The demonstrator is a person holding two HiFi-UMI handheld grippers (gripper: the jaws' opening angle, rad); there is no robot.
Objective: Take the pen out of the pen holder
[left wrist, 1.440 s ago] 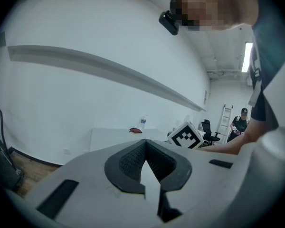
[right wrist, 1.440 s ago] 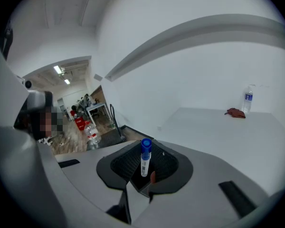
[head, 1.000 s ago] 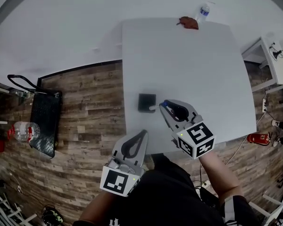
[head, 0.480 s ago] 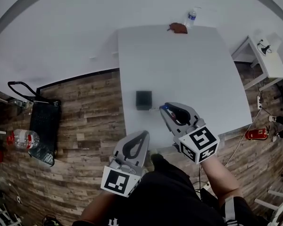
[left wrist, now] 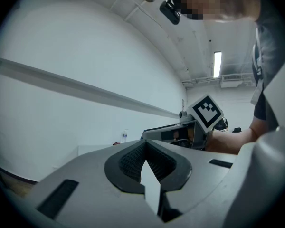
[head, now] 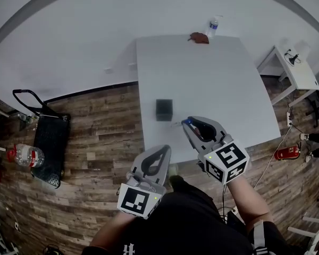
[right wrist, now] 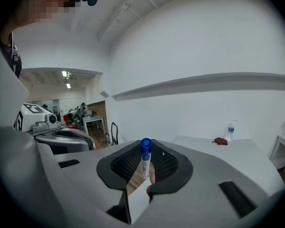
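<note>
The black square pen holder (head: pixel 164 109) stands near the left edge of the white table (head: pixel 218 78). My right gripper (head: pixel 187 122) hovers just right of it and nearer to me, shut on a white pen with a blue cap (head: pixel 184 122). In the right gripper view the pen (right wrist: pixel 145 159) stands upright between the ribbed pads, cap above the tips of the right gripper (right wrist: pixel 146 145). My left gripper (head: pixel 163 151) hangs off the table's near edge over the wooden floor, shut with nothing in it; its tips meet in the left gripper view (left wrist: pixel 146 145).
A water bottle (head: pixel 213 25) and a reddish-brown cloth (head: pixel 199 37) lie at the table's far edge. A small white side table (head: pixel 290 68) stands to the right, a red canister (head: pixel 283 153) lies on the floor, and a black trolley bag (head: pixel 49 142) with a bottle (head: pixel 25 156) is on the left.
My right gripper has drawn the pen away from the holder, toward me and slightly right; the gap between pen and holder has widened. The left gripper has barely moved.
</note>
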